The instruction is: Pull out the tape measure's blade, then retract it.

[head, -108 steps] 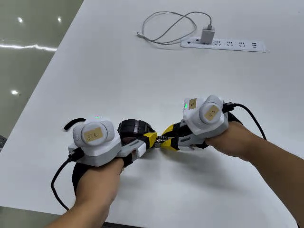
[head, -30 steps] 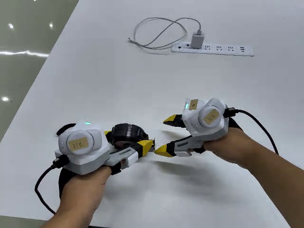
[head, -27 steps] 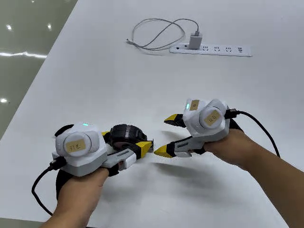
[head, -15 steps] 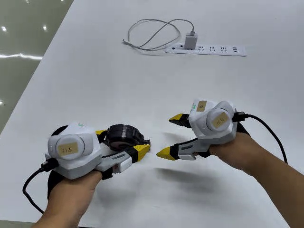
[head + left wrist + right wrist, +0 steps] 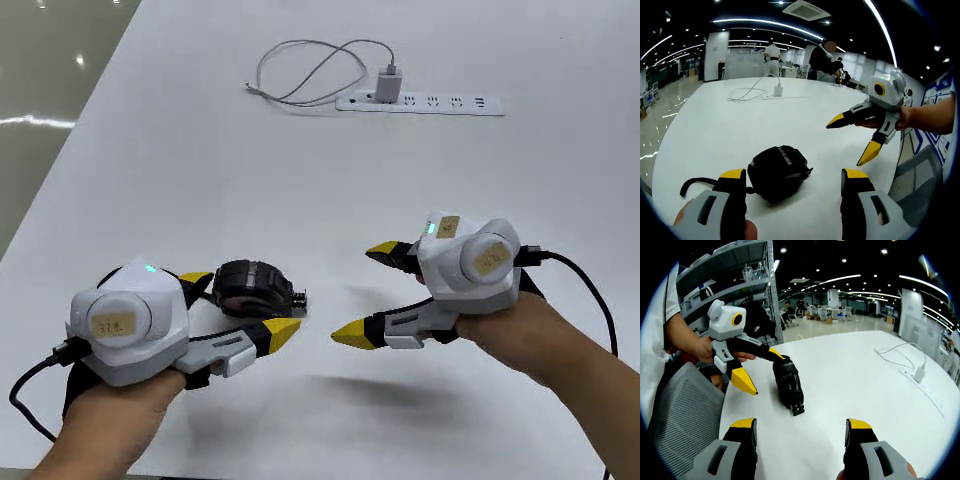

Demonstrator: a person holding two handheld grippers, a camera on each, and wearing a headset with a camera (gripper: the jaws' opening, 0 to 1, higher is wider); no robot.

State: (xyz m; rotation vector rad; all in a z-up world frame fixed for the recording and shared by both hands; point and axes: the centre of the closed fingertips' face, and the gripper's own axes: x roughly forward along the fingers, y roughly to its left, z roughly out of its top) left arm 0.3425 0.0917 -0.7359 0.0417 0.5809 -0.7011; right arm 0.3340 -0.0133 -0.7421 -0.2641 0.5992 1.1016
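The black tape measure lies on the white table, its blade retracted and only the end hook showing at its right side. My left gripper is open, with its yellow-tipped jaws either side of the tape measure and not touching it. My right gripper hangs open a short way to the right, nothing between its jaws. From the right gripper view the tape measure rests ahead on the table, with the left gripper behind it.
A white power strip with a plugged-in charger and a looped grey cable lies at the far side of the table. The table's left edge drops to a shiny floor. A grey mesh chair stands beside the table.
The right gripper has let go of the blade's end, opened and drawn back to the right. The left gripper has opened off the tape measure, which now lies free on the table.
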